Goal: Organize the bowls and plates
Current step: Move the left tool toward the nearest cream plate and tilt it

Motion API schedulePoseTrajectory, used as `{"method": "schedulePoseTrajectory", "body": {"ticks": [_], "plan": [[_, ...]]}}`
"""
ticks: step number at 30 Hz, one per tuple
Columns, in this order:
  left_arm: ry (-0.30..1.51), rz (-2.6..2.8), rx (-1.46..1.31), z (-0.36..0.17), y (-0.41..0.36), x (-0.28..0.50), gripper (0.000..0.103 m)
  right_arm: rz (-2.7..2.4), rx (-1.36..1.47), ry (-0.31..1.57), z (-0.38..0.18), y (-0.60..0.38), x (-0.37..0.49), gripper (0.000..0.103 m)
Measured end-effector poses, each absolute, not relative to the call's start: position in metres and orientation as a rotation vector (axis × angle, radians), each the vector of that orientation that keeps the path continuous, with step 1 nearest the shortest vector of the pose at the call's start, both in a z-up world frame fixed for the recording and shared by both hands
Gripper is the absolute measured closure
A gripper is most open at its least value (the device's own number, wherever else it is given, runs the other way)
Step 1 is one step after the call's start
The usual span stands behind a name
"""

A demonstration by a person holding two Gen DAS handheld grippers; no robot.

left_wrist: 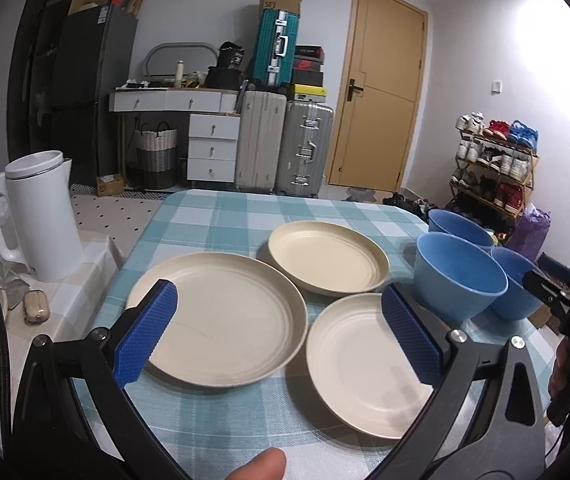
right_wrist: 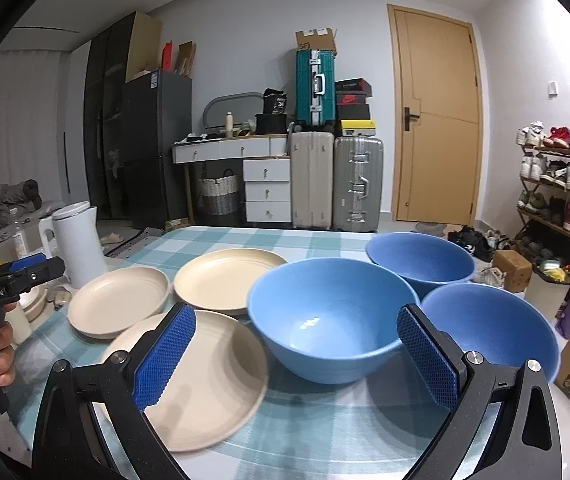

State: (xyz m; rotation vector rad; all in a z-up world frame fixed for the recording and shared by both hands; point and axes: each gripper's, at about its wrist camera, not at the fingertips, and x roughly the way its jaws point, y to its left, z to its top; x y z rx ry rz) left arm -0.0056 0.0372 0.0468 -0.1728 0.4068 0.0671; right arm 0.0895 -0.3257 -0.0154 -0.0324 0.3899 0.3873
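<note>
Checked tablecloth (left_wrist: 213, 216); suitcases (left_wrist: 285, 148), door (left_wrist: 381, 80) behind.

**Three plates and three bowls laid out on the checked cloth**

I had three cream plates and three blue bowls, all upright and empty, none stacked. Taking the middle bowl (right_wrist: 327, 320) as my landmark: the near plate (right_wrist: 189, 380) lay just to its left and toward me, its rim close beside the bowl. The far plate (right_wrist: 227, 282) sat to the bowl's left and slightly behind it. The left plate (right_wrist: 119, 306) lay farther left, beyond both. The rear bowl (right_wrist: 421, 260) stood behind the landmark to its right, and the right bowl (right_wrist: 493, 328) stood just beside it on the right.
</note>
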Motion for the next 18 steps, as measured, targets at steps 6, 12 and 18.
{"method": "schedulePoseTrajectory", "body": {"ticks": [6,12,18], "plan": [[0.453,0.096,-0.202,0.059,0.055,-0.004,0.001,0.447,-0.035,0.426,-0.003,-0.299,0.099,0.000],[0.474,0.132,-0.244,0.061,0.079,-0.001,0.001,0.496,-0.050,0.472,0.004,-0.266,0.113,0.000],[0.514,0.183,-0.245,0.063,0.097,0.010,0.001,0.532,-0.044,0.522,-0.002,-0.237,0.133,0.000]]}}
